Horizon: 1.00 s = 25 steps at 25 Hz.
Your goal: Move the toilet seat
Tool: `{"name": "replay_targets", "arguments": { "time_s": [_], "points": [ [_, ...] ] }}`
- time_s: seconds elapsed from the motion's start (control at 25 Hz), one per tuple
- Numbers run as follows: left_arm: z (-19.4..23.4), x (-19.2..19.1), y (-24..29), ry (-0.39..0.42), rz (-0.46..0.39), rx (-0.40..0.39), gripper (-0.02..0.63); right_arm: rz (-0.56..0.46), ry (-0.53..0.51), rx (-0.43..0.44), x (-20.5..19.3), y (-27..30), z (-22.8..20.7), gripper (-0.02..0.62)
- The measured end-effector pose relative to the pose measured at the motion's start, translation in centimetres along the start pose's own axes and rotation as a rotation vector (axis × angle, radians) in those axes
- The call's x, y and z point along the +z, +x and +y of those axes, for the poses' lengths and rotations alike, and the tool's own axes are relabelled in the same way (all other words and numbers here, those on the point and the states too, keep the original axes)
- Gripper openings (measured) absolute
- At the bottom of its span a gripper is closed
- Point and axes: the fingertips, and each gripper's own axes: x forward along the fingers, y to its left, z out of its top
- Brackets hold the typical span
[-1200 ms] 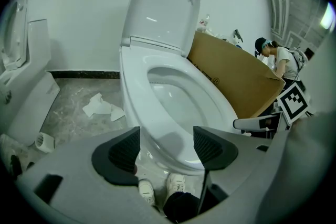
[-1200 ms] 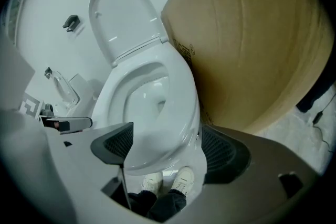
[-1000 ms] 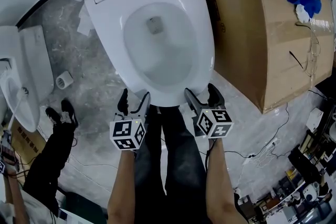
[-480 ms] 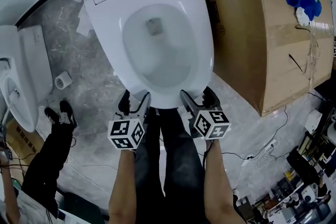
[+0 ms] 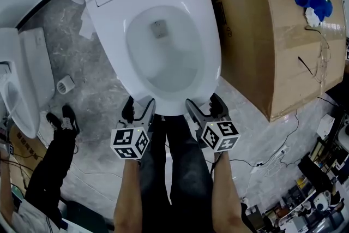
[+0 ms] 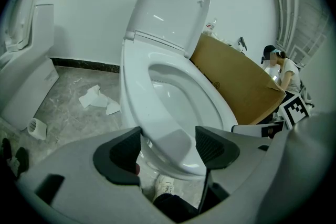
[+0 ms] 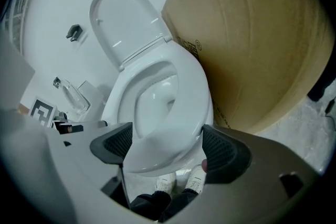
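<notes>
The left gripper (image 5: 138, 107) and the right gripper (image 5: 204, 105) both hold their jaws wide, and the front edge of the toilet seat (image 5: 213, 46) sits between each pair, unclamped.

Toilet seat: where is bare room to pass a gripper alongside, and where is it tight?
Roomiest is the grey floor between the toilet seat and the second toilet on the left; only a paper roll and crumpled tissue lie there. The right is tight: the cardboard box stands close beside it. Floor past the box's near corner carries cables.
</notes>
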Motion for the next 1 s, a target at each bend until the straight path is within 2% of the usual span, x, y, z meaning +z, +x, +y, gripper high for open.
{"name": "replay_targets", "arguments": {
  "time_s": [0.68, 1.0],
  "points": [
    [-2.0, 2.8, -3.8, 0.040, -0.071, -0.048, 0.334, -0.072, -0.070, 0.016, 2.8, -4.4, 2.4, 0.394],
    [-3.0, 5.0, -5.9, 0.012, -0.130, -0.074, 0.334, -0.110, -0.087, 0.029, 5.0, -6.8, 4.2, 0.394]
  ]
}}
